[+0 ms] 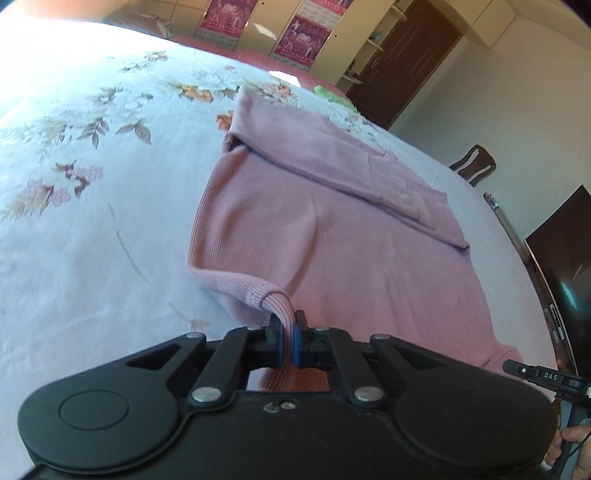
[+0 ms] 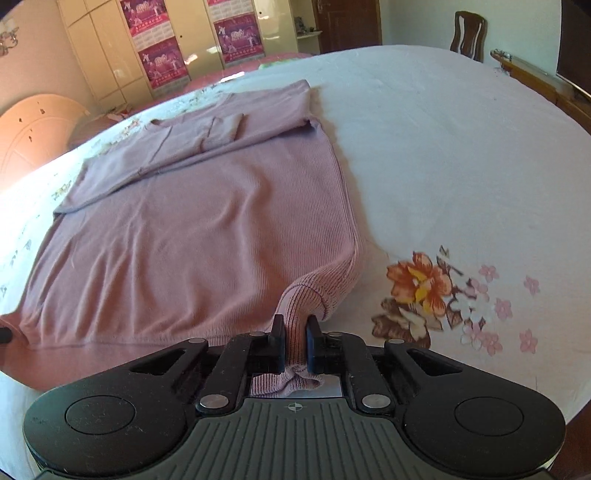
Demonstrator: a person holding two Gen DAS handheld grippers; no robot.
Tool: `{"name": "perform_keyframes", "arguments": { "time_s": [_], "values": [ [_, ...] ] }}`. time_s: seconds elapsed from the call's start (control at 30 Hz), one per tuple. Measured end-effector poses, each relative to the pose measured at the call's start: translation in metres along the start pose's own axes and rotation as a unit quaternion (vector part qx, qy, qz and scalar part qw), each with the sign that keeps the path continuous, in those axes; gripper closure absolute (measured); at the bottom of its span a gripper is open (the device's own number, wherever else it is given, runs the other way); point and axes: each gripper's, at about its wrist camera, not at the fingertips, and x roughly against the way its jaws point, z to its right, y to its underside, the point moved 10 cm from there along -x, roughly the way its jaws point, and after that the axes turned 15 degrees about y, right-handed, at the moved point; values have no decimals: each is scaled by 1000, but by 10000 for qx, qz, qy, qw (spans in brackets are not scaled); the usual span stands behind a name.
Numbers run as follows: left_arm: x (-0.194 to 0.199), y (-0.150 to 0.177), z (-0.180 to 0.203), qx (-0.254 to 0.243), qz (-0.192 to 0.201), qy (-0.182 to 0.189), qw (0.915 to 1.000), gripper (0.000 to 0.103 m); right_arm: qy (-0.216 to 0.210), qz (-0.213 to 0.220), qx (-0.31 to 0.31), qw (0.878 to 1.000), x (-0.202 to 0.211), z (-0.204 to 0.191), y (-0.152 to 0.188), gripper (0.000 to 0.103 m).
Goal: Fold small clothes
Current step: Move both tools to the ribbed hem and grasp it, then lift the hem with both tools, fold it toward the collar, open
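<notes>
Pink ribbed sweater [image 2: 192,229] lies flat on a bed with a floral bedsheet [image 1: 85,155], both sleeves already crossed over the chest at the far end. Hem is nearest the cameras.

Left gripper [image 1: 287,332] has its jaws clenched on the hem's left corner [image 1: 258,295]; ribbed band is pinched between the blue pads and lifted slightly off the sheet. Right gripper [image 2: 295,339] is grasping the hem's right corner [image 2: 317,291] the same way, cloth bunched between the jaws and spilling behind them. Neither gripper is released.

Step in hand, judged: bottom-to-top fold, bringing the hem up over the folded sleeves toward the collar.

To do it well:
- Keep both corners level and the hem taut between the grippers, so the band does not sag or twist.
- Lift just enough that the body cloth clears itself; too high would likely drag the sleeves out of place.
- Carry both hands forward together at matching pace; a lag on one side gives a skewed fold.
- Set the hem edge down aligned with the shoulder line, side edges stacked.
- Release only once the cloth rests flat.

Risk: knit is stretchy, pinched corners may slip or leave a pulled point. A chair [image 2: 467,33] and wardrobe [image 2: 110,48] stand well apart, no obstruction.
</notes>
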Motion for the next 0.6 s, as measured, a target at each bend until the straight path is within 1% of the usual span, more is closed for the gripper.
{"name": "perform_keyframes", "arguments": {
  "time_s": [0.17,0.3,0.37,0.43,0.5,0.57,0.6],
  "values": [
    [-19,-64,19,-345,464,83,9983,99,-147,484,158,9986,-2,-18,-61,93],
    [-40,-109,24,-463,800,66,9957,99,-264,756,134,9967,-23,-31,-115,93],
    [-54,-134,24,-500,970,30,9940,99,-321,864,20,9957,-38,-36,-144,94],
    [-69,-158,21,-452,1080,12,9931,99,-391,902,-135,9951,-55,-40,-173,94],
    [-89,-177,13,-351,1100,-43,9933,99,-419,889,-220,9949,-75,-45,-199,94],
    [-114,-195,2,-217,1039,-137,9943,99,-422,764,-292,9958,-100,-49,-219,94],
    [-124,-201,-3,-186,1023,-226,9943,99,-435,624,-387,9964,-119,-50,-230,94]
  ]
}}
